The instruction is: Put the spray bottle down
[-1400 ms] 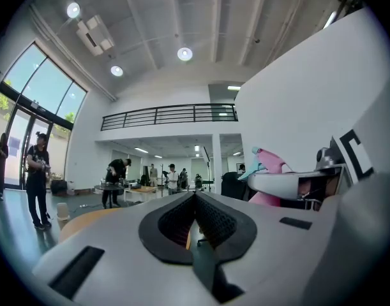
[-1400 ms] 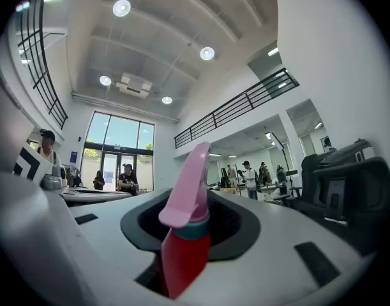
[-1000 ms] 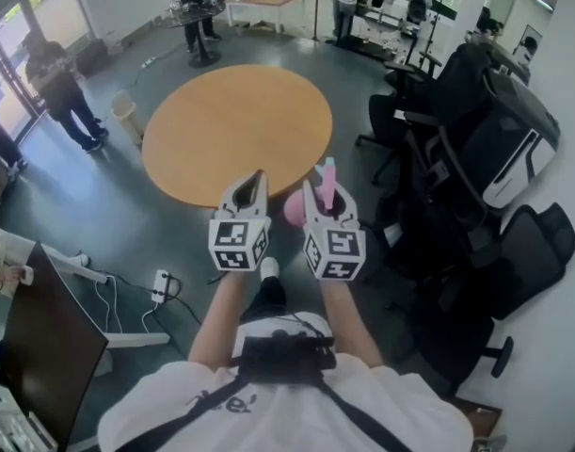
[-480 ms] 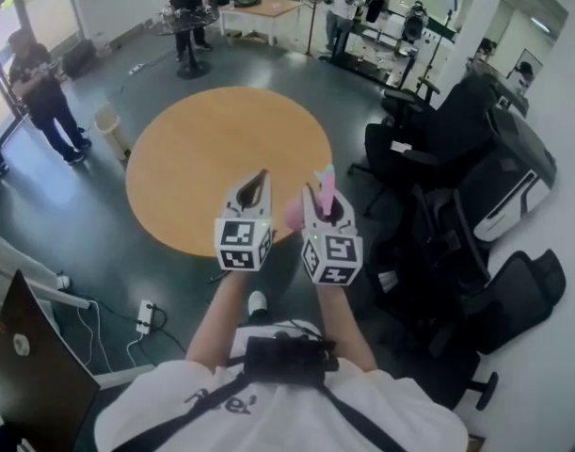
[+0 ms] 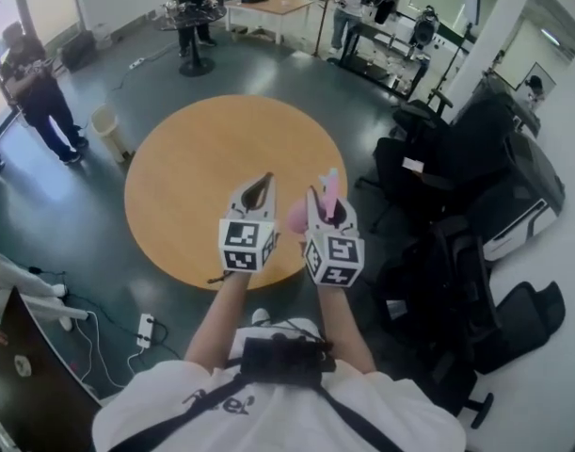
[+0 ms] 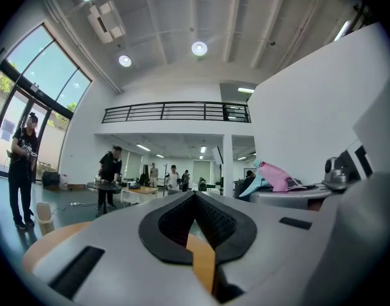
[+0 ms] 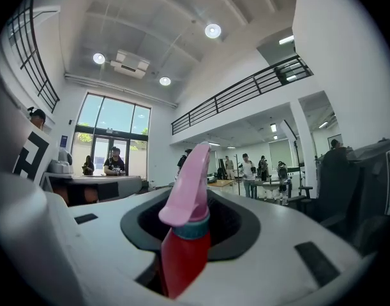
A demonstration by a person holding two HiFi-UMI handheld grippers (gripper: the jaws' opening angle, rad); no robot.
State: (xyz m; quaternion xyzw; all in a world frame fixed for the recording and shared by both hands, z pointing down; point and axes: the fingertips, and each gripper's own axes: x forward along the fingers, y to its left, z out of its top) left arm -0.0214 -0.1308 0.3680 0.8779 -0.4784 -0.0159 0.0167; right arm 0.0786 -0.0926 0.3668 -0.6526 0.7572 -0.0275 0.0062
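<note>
The left gripper [image 5: 264, 181] is hovering over the near edge of the round orange worktop [image 5: 193, 158], its fingers [image 6: 168, 223] pressing tip to tip on nothing. Just beside it, the right gripper [image 5: 327, 199] is clamping its fingers around the spray bottle [image 7: 185, 241], holding it upright in the air, pink trigger head uppermost.

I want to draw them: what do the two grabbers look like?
The left gripper and right gripper are pale grey pointed shells with black pads inside. Each carries a white cube of black square markers. The person wears a white shirt.
</note>
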